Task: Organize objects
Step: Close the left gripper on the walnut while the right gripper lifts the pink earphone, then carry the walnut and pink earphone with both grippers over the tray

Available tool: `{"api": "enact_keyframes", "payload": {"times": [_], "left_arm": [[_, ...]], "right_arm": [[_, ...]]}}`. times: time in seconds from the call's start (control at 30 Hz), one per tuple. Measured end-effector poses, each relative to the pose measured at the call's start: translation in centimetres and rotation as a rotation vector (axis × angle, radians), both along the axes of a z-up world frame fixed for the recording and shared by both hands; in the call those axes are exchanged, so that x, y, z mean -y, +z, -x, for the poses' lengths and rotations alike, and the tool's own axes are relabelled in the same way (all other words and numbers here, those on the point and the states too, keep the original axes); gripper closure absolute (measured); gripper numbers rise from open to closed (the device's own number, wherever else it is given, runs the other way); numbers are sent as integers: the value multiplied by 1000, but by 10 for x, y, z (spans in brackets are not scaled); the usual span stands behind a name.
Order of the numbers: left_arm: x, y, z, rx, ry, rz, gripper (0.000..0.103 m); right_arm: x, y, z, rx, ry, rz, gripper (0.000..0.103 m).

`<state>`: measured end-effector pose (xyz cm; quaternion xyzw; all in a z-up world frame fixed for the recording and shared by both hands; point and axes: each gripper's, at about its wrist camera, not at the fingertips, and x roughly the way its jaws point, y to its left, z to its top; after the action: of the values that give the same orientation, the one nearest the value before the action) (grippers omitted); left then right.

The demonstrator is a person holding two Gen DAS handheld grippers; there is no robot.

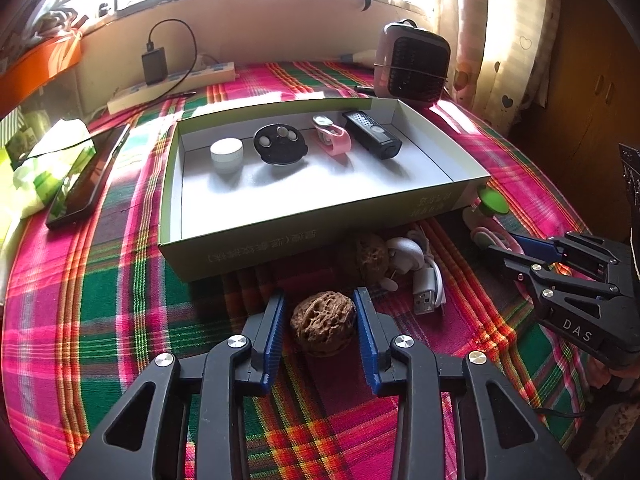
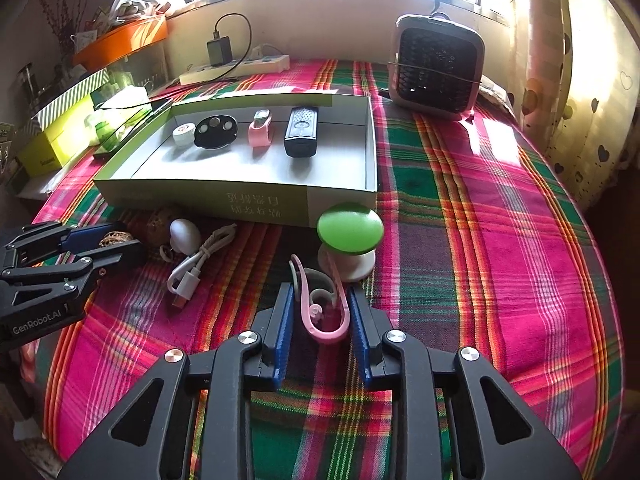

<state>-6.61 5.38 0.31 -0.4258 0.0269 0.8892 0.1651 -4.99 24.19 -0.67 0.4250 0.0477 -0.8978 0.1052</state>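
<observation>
Two grippers low | left gripper pads flank walnut — contact unclear | right gripper around pink clip — right pad touching, left apart | box at 12 o'clock | second walnut in shadow

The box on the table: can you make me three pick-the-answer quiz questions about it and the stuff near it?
1. The front walnut sits:
A. in the box
B. on the cloth, between the left gripper's fingers
C. on the windowsill

2. How many things lie in the box?
A. two
B. four
C. six

3. The box is:
A. open on top
B. shut with a lid
C. tipped on its side

Answers:
1 B: the blue pads flank it on the plaid cloth.
2 B: white jar, black dish, pink clip, black device.
3 A: its white floor shows from above.
</observation>
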Motion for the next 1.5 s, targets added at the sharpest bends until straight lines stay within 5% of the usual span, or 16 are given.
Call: {"api": "enact_keyframes", "payload": {"times": [1.5], "left_arm": [[8,8,-5,-6,25,-47,75]], "right_arm": [[9,8,-8,-12,6,28,78]]}}
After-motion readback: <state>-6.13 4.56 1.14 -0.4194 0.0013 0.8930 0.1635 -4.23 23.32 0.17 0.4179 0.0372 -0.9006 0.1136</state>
